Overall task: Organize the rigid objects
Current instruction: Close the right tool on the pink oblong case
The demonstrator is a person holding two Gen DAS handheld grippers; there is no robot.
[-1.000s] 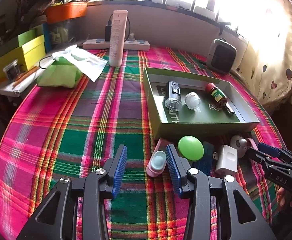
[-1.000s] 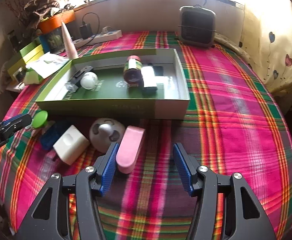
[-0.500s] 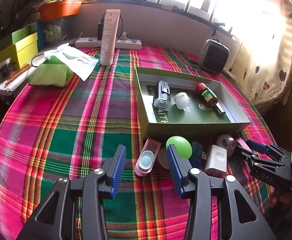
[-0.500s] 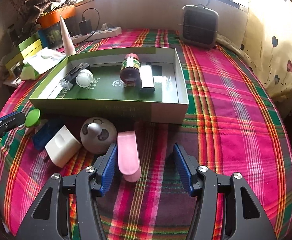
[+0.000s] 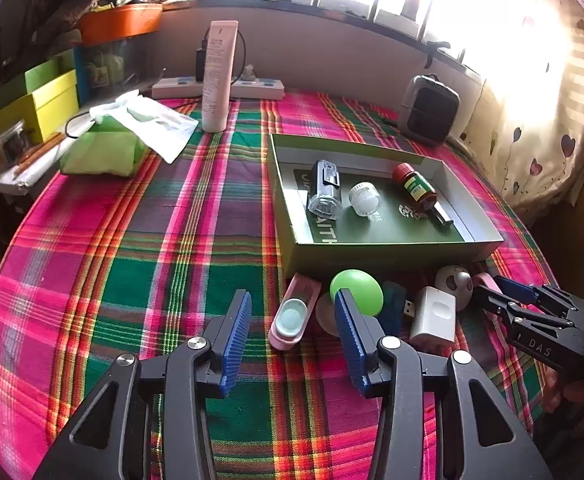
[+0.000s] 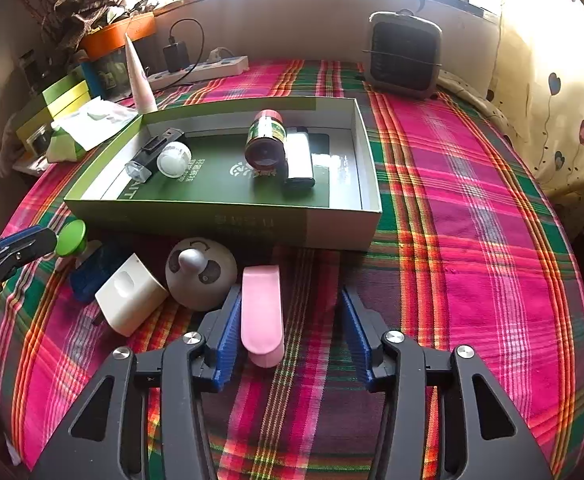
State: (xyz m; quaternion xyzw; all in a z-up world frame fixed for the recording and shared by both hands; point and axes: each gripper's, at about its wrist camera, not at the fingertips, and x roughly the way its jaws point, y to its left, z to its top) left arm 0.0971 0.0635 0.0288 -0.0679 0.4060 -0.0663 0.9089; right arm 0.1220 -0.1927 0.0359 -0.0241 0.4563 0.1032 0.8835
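Note:
A green box [image 5: 387,254] [image 6: 220,222] on the plaid cloth holds a black flashlight [image 5: 324,190], a white cap [image 5: 365,199], a red-capped bottle [image 6: 265,140] and a white lighter [image 6: 299,156]. In front of it lie a pink case with a teal lid [image 5: 293,312], a green ball [image 5: 357,291], a blue item [image 6: 92,270], a white adapter [image 6: 130,294], a round grey fan [image 6: 200,274] and a pink oblong case [image 6: 262,314]. My left gripper [image 5: 292,318] is open around the pink teal-lidded case. My right gripper [image 6: 290,320] is open around the pink oblong case.
A small heater [image 6: 401,56] stands at the back right. A power strip [image 5: 218,89], a tall pink tube [image 5: 218,76], a green tissue pack [image 5: 106,148] and yellow-green boxes [image 5: 24,108] are at the back left. The cloth's edge drops off on the right.
Both grippers have moved forward over their pink cases. The right gripper's pink case now sits further between its fingers. Both stay open.

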